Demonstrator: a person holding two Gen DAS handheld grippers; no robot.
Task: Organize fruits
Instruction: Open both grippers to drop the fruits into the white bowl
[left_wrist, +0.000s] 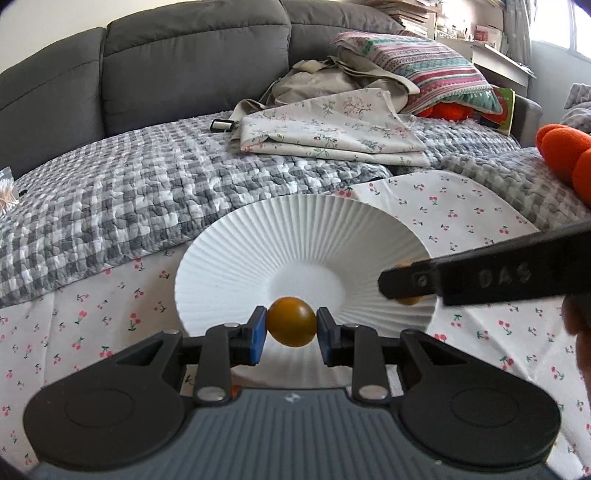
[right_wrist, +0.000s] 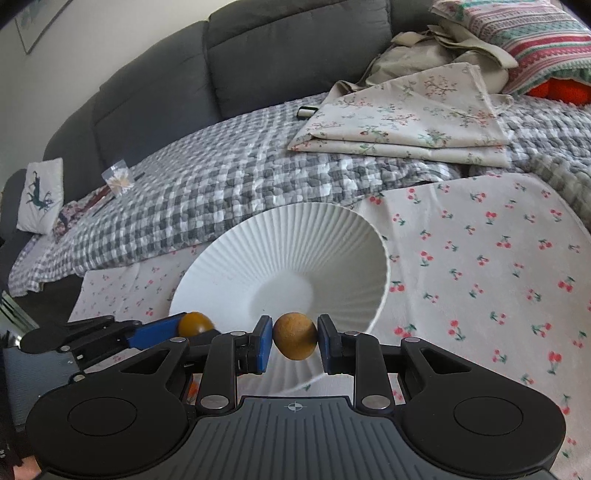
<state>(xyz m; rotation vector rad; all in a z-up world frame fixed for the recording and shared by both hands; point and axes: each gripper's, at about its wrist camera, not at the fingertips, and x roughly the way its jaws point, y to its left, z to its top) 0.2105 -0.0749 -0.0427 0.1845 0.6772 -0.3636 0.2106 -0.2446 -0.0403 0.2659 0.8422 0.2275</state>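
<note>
Two orange fruits (left_wrist: 291, 321) (right_wrist: 295, 335) above ribbed bowl (left_wrist: 258, 240)

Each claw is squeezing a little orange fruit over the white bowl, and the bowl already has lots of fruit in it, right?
Not quite. The white bowl has no fruit lying in it, as the right wrist view shows. The rest holds: the left gripper and right gripper each squeeze a small orange fruit over it.

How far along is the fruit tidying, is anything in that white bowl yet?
Nothing looks done: the white ribbed bowl shows no fruit inside. In hand: the left gripper pinches a smooth orange fruit, and the right gripper a rougher one, both over the bowl's near rim. Left: releasing both into it.
</note>
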